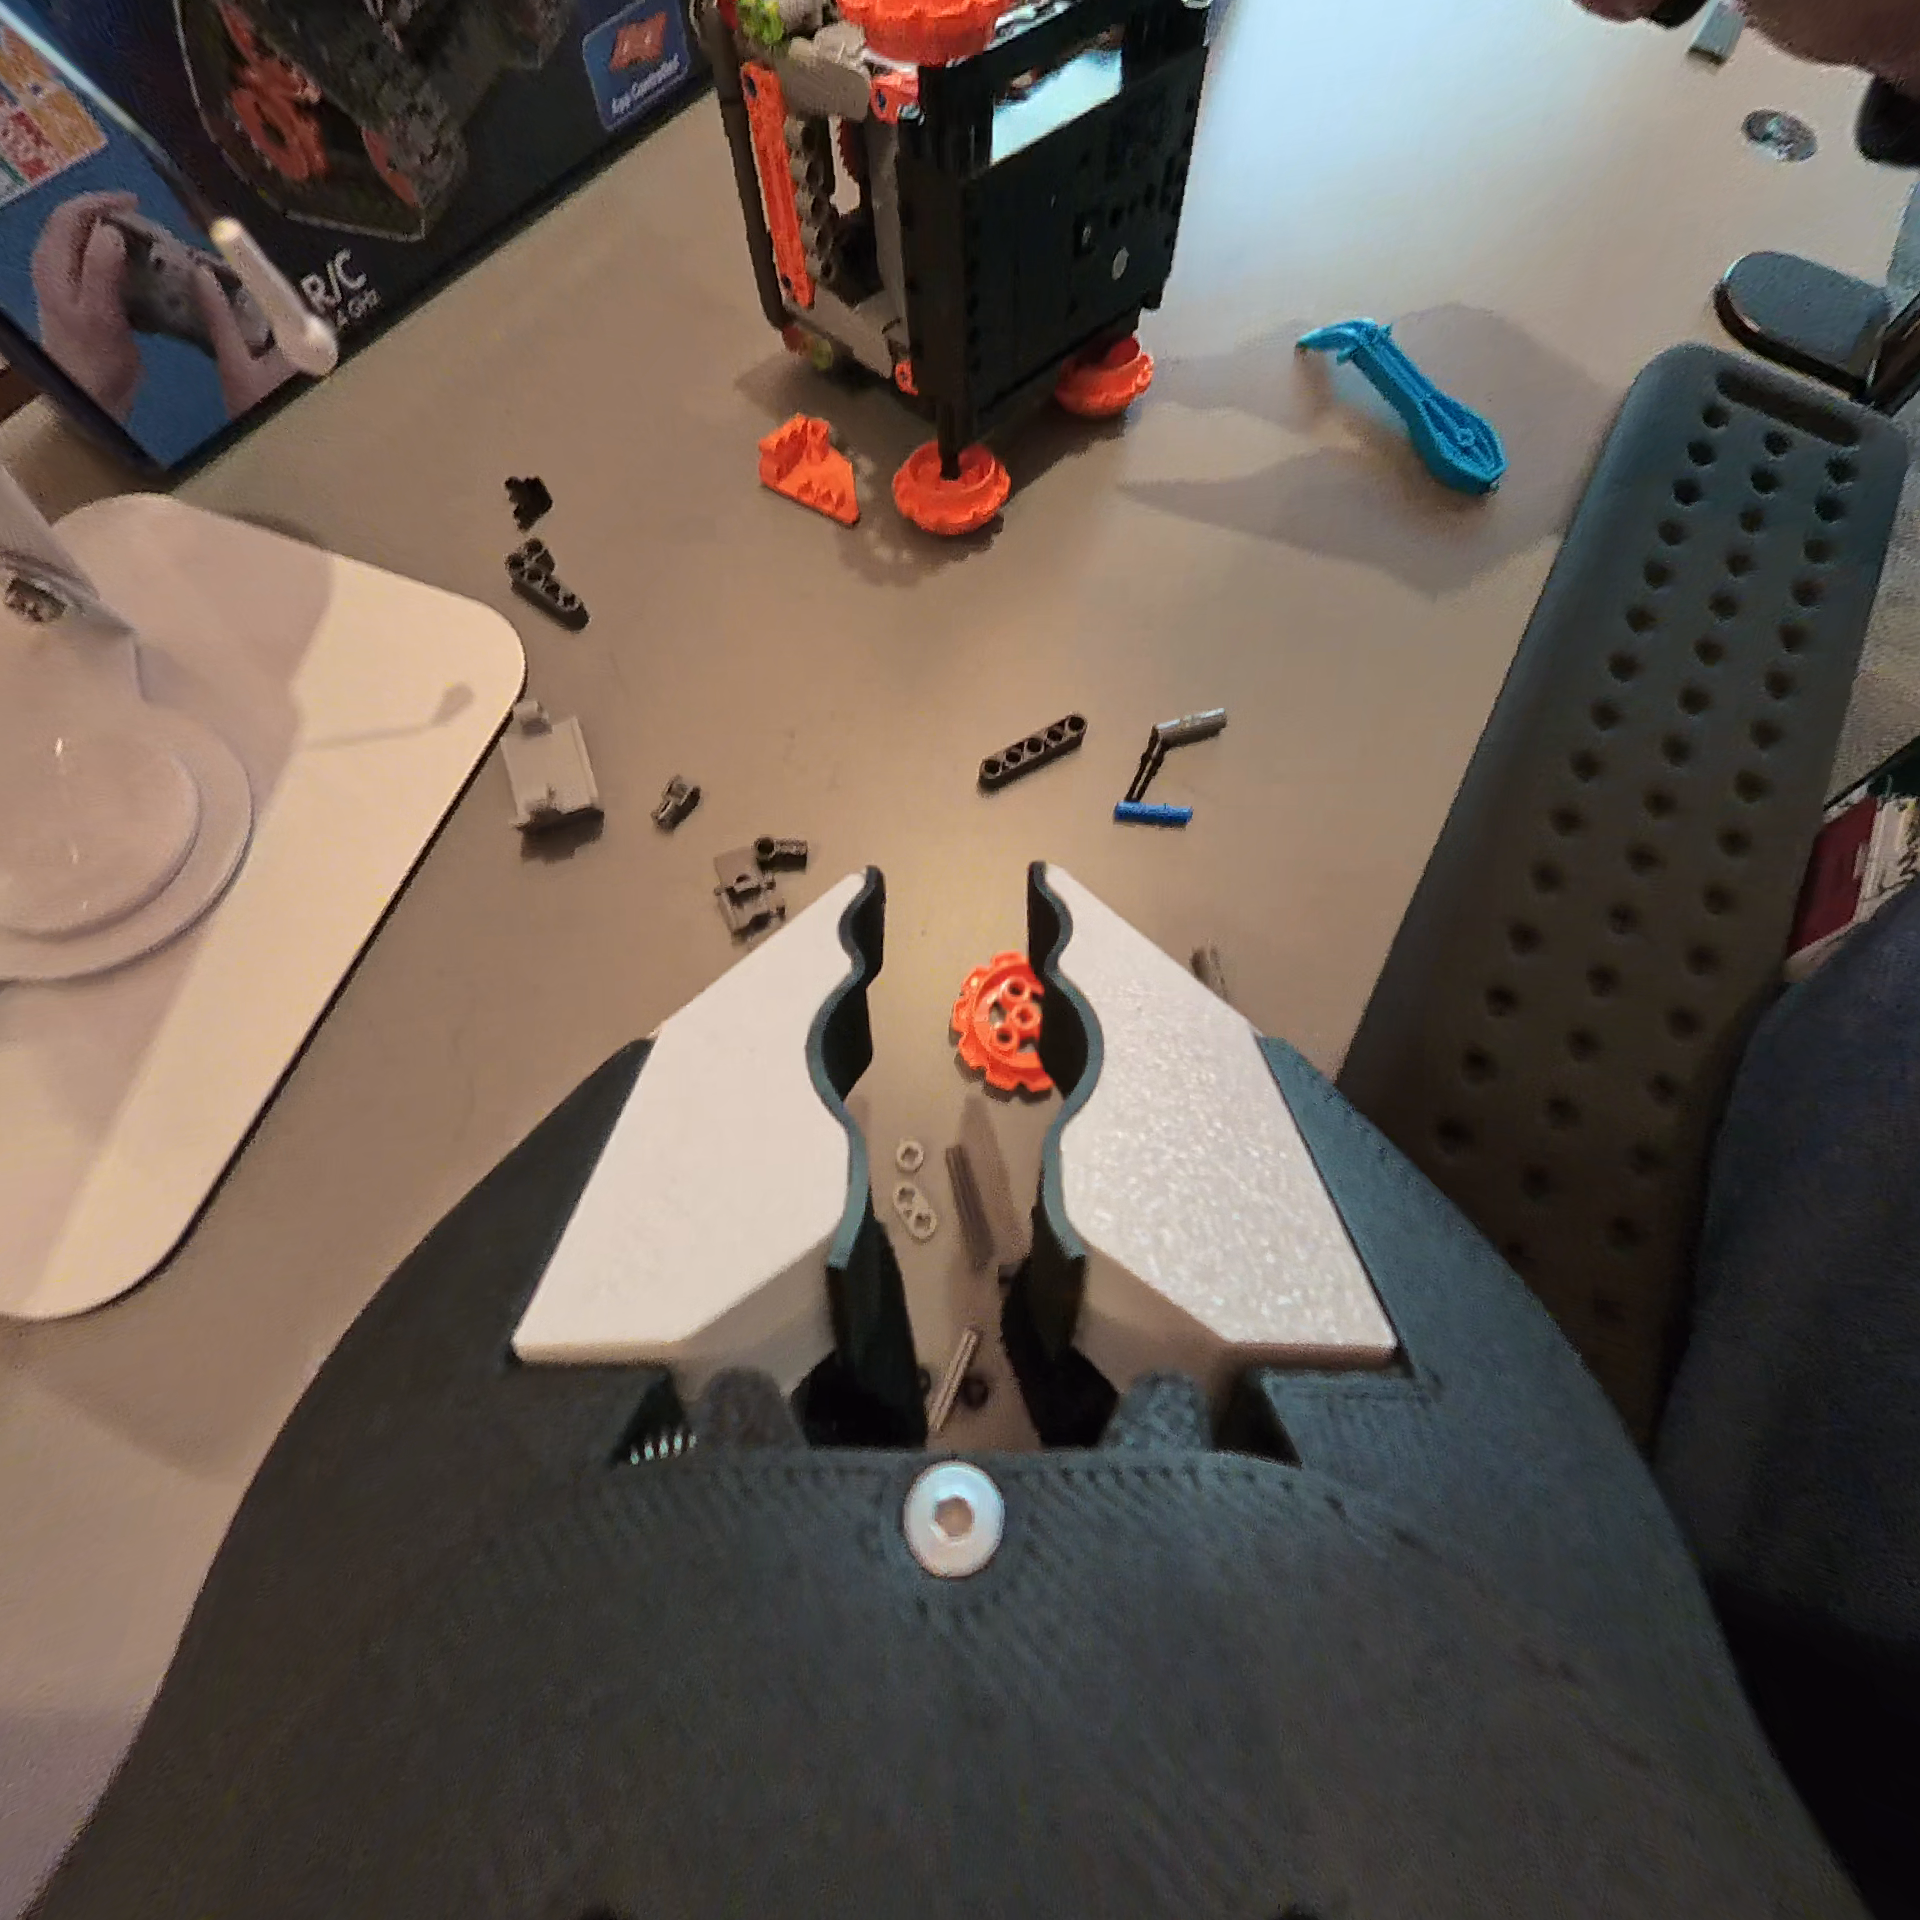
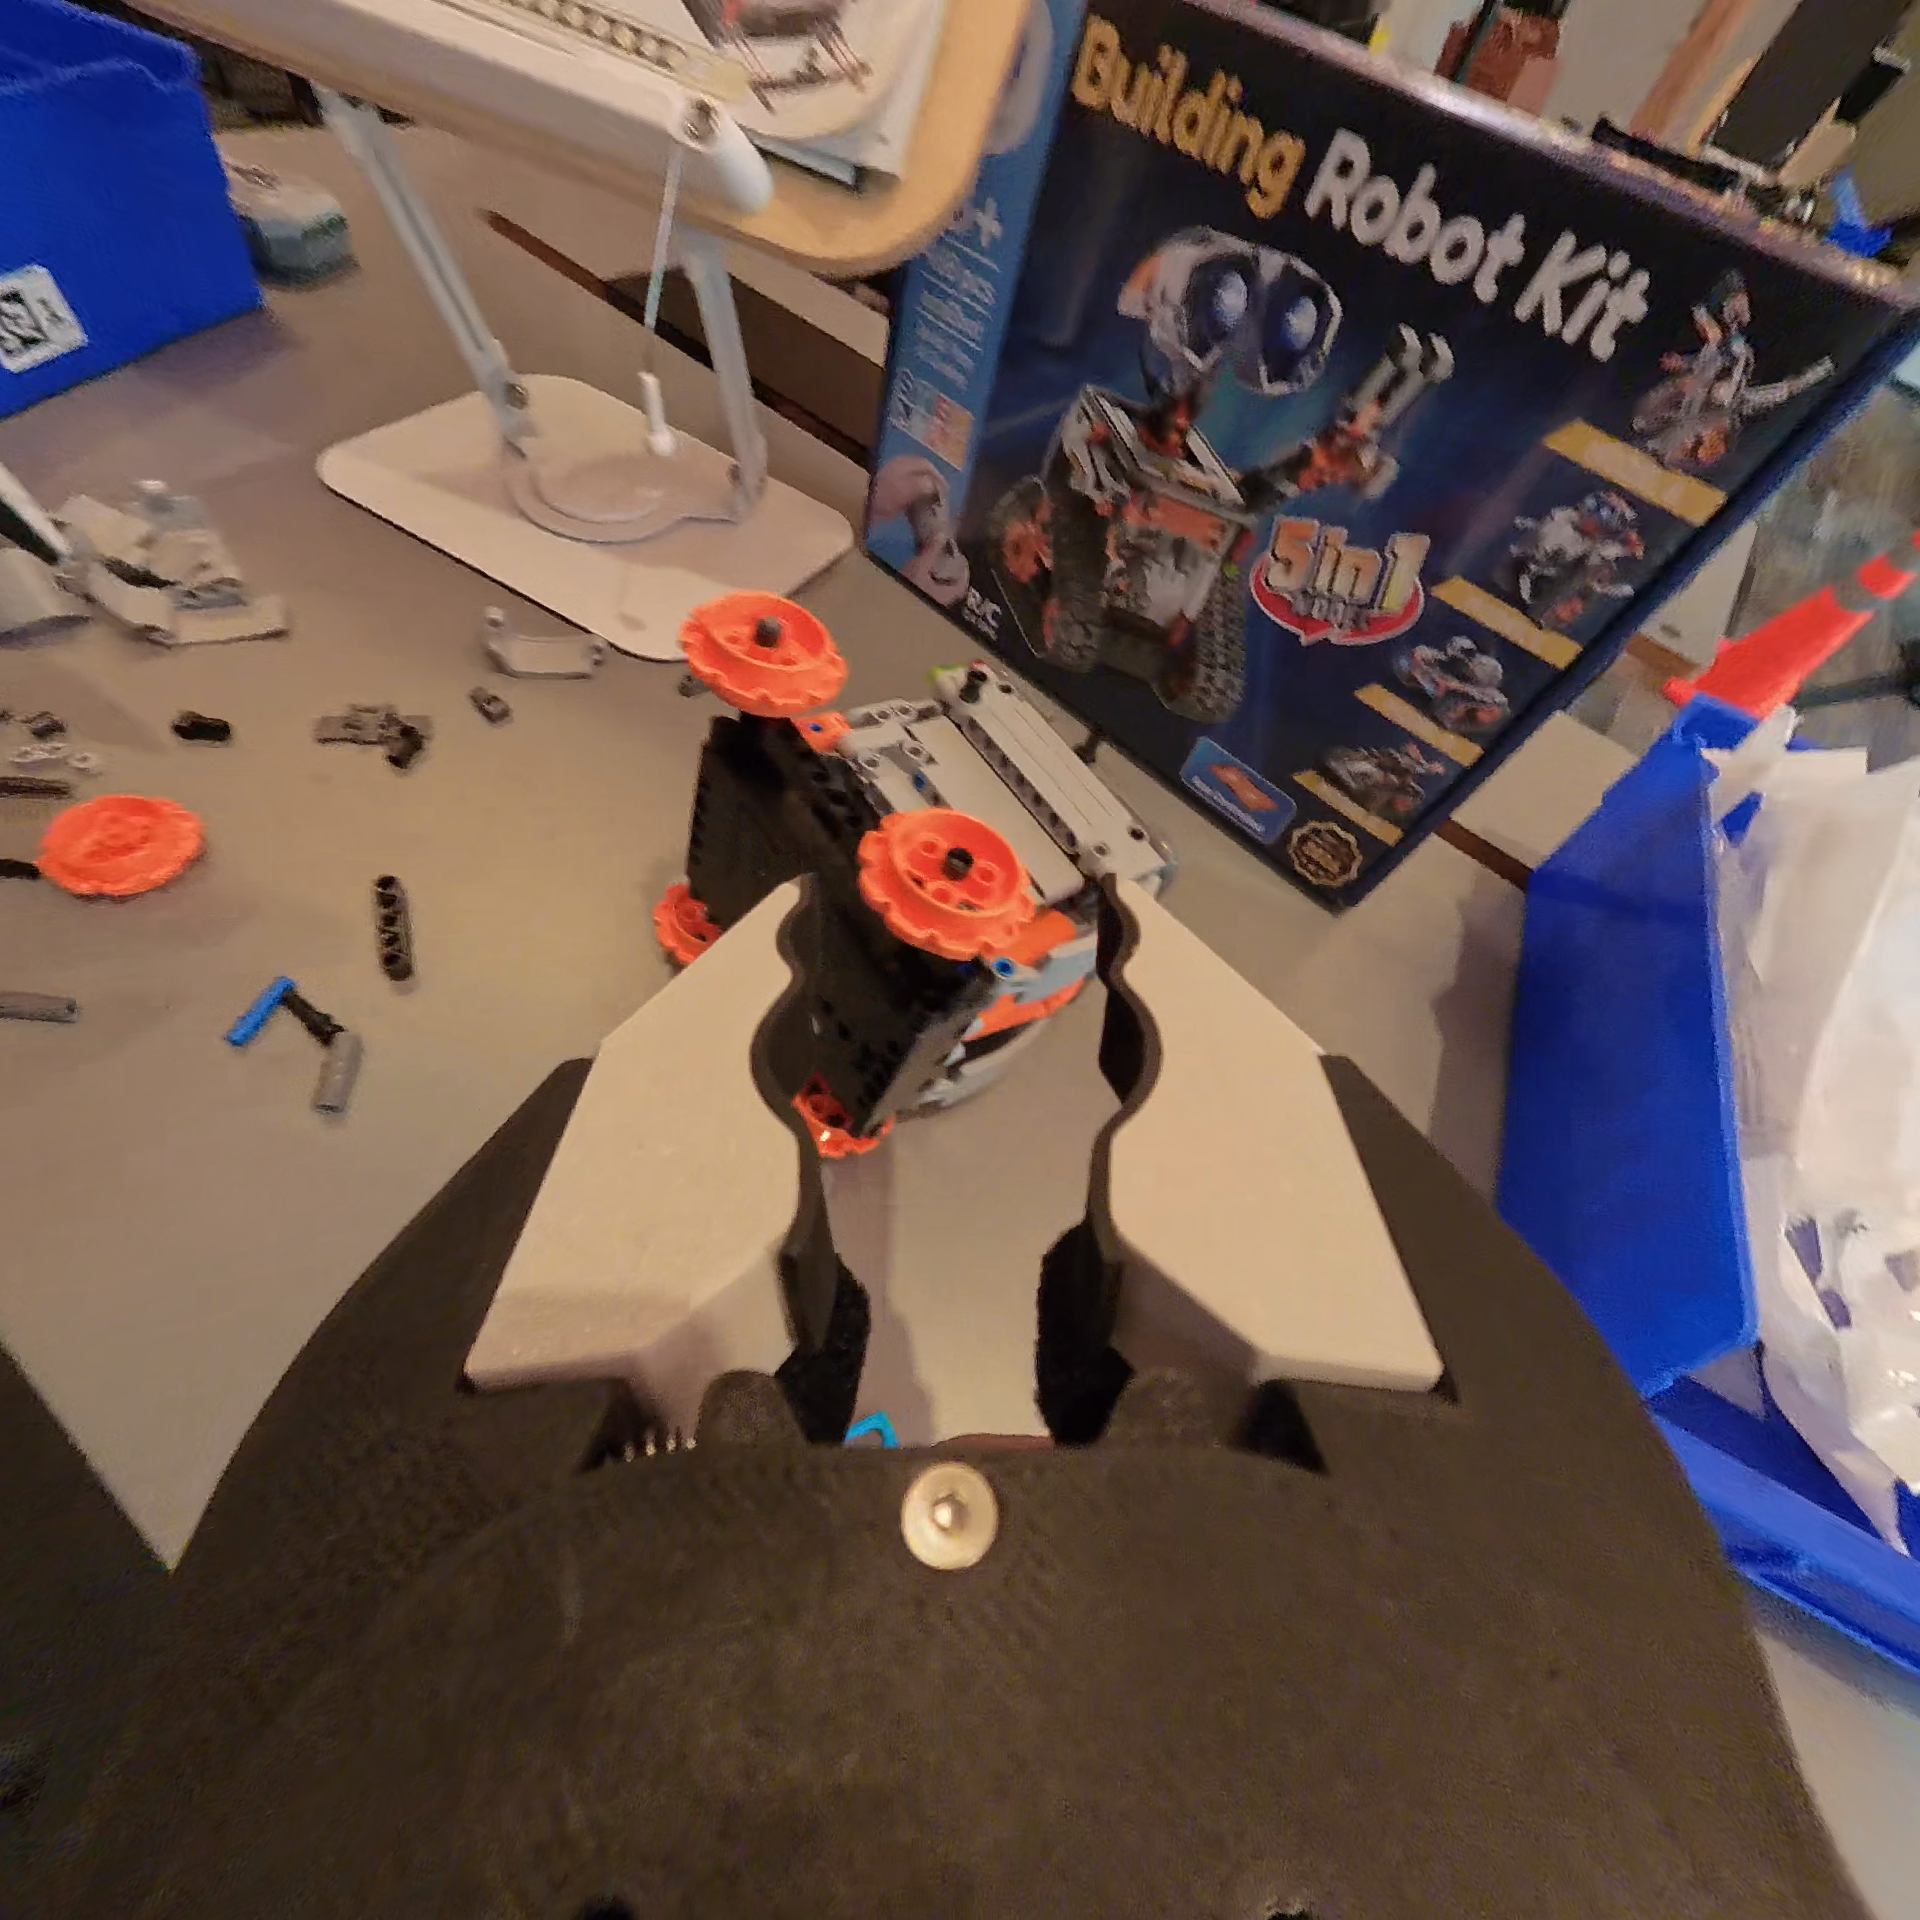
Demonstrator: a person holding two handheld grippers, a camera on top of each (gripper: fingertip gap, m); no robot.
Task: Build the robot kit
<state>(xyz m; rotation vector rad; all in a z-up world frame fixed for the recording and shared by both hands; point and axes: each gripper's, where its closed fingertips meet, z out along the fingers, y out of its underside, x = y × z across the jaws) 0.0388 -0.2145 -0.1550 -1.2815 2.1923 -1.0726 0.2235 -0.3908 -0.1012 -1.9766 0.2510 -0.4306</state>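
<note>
Counts per kind, as visible:

- Grippers: two, one per wrist view, the left gripper point(image 1: 956, 883) and the right gripper point(image 2: 951, 899); each had two fingers
- Partly built block model point(image 1: 977, 187): one
- Orange toothed wheels: in the right wrist view, four were on the model and one loose orange wheel point(image 2: 123, 844) lay on the table point(image 2: 520, 1039)
- Orange wedge piece point(image 1: 810, 470): one
- Straight black five-hole beam point(image 1: 1032, 750): one
- Bent black beam point(image 1: 545, 584): one
- Blue pry tool point(image 1: 1408, 400): one
- Blue pin with black axle point(image 1: 1151, 812): one
- Kit box point(image 2: 1403, 468): one
- Blue bins: two, the left bin point(image 2: 104, 208) and the right bin point(image 2: 1621, 1091)
- White lamp stand point(image 2: 582, 509): one
</note>
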